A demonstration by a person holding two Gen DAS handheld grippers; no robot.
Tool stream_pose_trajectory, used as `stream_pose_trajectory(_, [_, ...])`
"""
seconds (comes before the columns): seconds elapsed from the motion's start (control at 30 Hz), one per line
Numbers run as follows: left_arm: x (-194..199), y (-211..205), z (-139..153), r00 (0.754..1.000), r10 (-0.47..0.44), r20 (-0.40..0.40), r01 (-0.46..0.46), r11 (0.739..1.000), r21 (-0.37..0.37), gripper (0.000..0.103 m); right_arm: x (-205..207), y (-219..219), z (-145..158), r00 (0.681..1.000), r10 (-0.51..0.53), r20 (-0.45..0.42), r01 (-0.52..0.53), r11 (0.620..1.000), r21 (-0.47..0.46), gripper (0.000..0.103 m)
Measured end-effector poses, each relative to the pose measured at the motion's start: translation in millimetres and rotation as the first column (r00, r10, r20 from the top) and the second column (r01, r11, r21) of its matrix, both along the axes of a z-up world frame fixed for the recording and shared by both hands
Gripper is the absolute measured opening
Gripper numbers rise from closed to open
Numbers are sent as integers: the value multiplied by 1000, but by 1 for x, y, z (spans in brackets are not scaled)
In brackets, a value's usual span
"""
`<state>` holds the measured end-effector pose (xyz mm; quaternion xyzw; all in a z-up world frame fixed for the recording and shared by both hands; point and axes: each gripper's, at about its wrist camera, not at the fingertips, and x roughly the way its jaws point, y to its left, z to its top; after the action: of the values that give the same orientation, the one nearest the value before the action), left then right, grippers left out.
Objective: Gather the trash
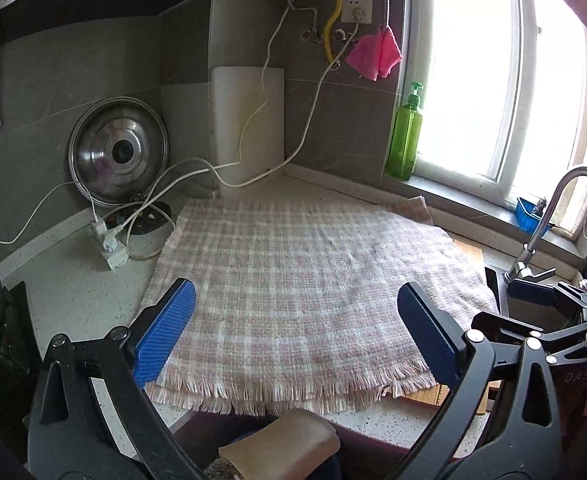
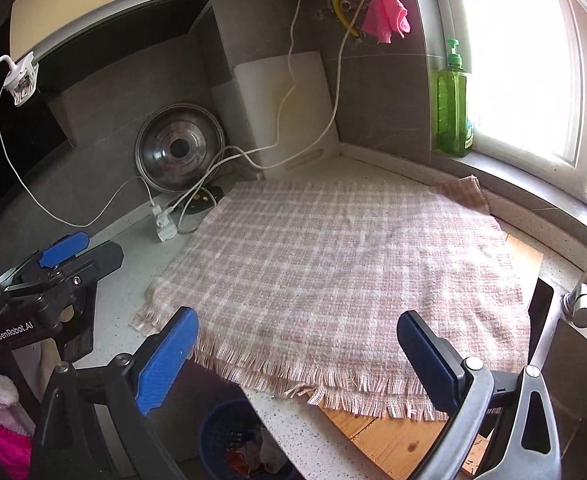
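We list first the left tool [image 1: 295,328]: blue pads spread wide, nothing between them, held above the near edge of the checked cloth [image 1: 305,280]. The right tool [image 2: 297,356] is the same — pads wide apart, empty, over the fringed front edge of that cloth. No earlier view is at hand, so we note only that both stand open.

The cloth, pink and white, lies flat on the speckled tabletop [image 1: 81,300], and its surface is bare. A wooden board [image 2: 393,440] shows from under its near right corner.

The trash [image 2: 253,456] — crumpled scraps, too small to tell apart — sits in a blue bin [image 2: 213,436] below the front edge of the tabletop, seen in the right view between the pads. In the left view we see a tan rounded object [image 1: 285,444] at the bottom; what it is we cannot tell.

At the back wall:
- a steel pot lid [image 1: 119,150], leaning upright
- a white cutting board [image 1: 249,120], leaning in the corner
- a white power strip [image 1: 107,246] with cords [image 1: 265,92] running up to a wall socket [image 1: 356,10]
- a pink rag [image 1: 375,54], hanging
- a green pump bottle [image 1: 405,136] on the window sill

A faucet [image 1: 549,216] stands at the right.
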<state>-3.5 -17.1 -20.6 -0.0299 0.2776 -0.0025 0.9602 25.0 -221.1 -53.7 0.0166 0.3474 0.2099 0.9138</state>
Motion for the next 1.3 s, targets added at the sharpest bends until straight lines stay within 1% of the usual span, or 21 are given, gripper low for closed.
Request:
stream_pose_trajectory(0.13, [7, -5, 5, 1000, 23, 4, -23, 999, 25, 103, 7, -4, 1, 1000, -10, 6, 10, 1000, -1, 101])
stream_pose_trajectory(0.37, [16, -6, 8, 1000, 24, 1, -24, 1000, 5, 103, 17, -9, -1, 1000, -19, 2, 19, 1000, 11, 101])
stream_pose_trajectory(0.67, [22, -7, 11, 999, 47, 13, -47, 998, 29, 103, 30, -13, -5, 1000, -19, -7, 19, 1000, 18, 101])
stream_pose_trajectory(0.77, [24, -7, 12, 998, 65, 13, -65, 997, 31, 103, 33, -13, -6, 1000, -19, -10, 19, 1000, 17, 101])
stream_pose_trajectory(1.17, [33, -2, 10, 996, 88, 4, -88, 996, 25, 103, 48, -12, -15, 999, -16, -35, 16, 1000, 16, 101])
stream_pose_trajectory(1.3, [38, 0, 7, 995, 100, 14, -101, 994, 37, 103, 53, -12, -17, 999, -15, -43, 16, 1000, 13, 101])
